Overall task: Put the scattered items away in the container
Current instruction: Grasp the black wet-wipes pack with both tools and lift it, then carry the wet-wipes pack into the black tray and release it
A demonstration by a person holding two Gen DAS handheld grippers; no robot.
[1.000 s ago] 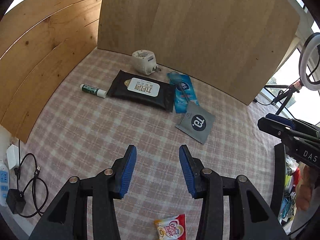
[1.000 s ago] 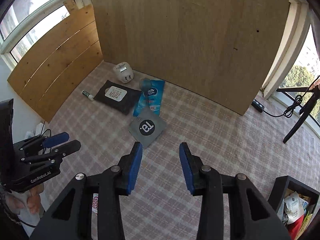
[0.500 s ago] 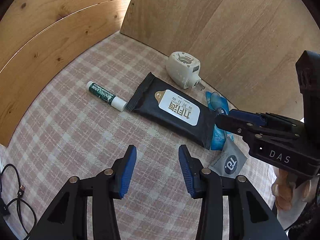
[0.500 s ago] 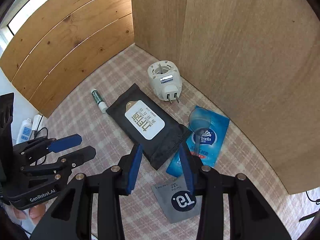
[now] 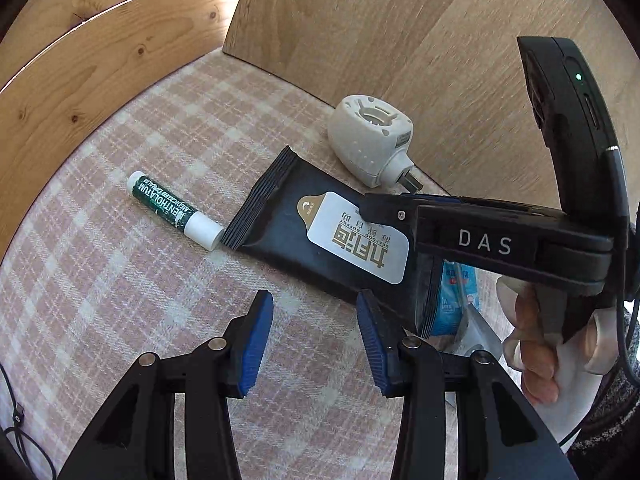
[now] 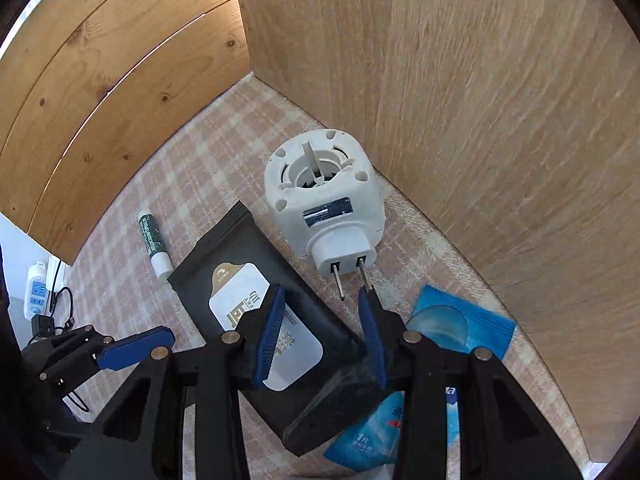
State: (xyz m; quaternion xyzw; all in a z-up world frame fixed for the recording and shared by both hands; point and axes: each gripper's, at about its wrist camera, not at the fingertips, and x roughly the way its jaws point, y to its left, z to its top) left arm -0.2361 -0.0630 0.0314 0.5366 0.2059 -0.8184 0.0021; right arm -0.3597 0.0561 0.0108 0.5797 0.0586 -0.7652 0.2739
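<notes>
A black wet-wipe pack [image 5: 320, 236] lies on the checked cloth. Left of it is a green lip balm [image 5: 172, 208], and a white plug-in device [image 5: 368, 140] sits behind it. My left gripper [image 5: 314, 340] hangs open over bare cloth just in front of the pack. My right gripper [image 6: 320, 320] is open above the black pack [image 6: 240, 280], its tips just short of the prongs of the white plug-in device [image 6: 324, 208]. A blue tissue packet [image 6: 460, 324] lies to its right. No container shows.
Wooden boards [image 6: 480, 120] wall in the corner behind and to the left of the items. A grey sachet [image 5: 476, 332] lies by the blue packet. A power strip [image 6: 38, 292] and cables sit beyond the cloth's left edge. A hand [image 5: 536, 340] holds the right tool.
Both grippers have dropped and moved in toward the back corner. The right one came from the cloth's middle to over the black pack. Both sets of jaws kept the same gap.
</notes>
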